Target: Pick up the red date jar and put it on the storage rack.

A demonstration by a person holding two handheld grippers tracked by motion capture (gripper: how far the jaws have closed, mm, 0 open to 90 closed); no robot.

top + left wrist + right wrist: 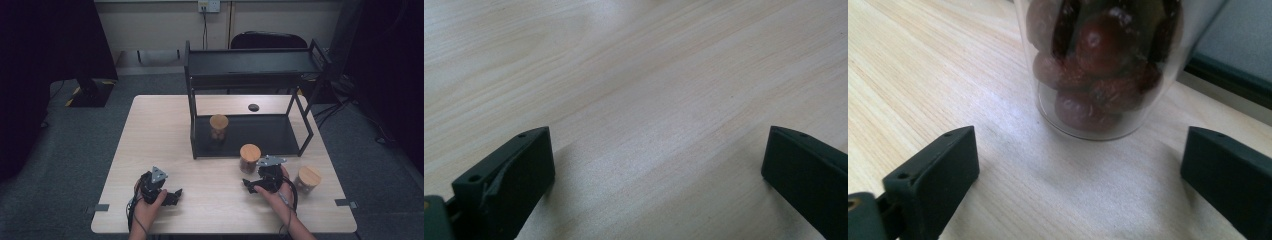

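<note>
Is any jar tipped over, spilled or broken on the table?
Nothing stands out. All three jars stand upright with lids on: one on the rack's lower shelf, one before the right gripper, one at its right. The table shows no spill.

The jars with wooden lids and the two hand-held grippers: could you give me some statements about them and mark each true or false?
1. Three jars stand in the scene. True: one on the rack's bottom shelf, one on the table before the rack, one near the table's right edge.
2. The right gripper is clamped on a jar. False: its jaws stand apart, and the jar of dark red fruit lies just beyond them.
3. The left gripper holds a lid. False: there is bare table between its open jaws.
4. The rack's top shelf carries a jar. False: no jar stands on it.
</note>
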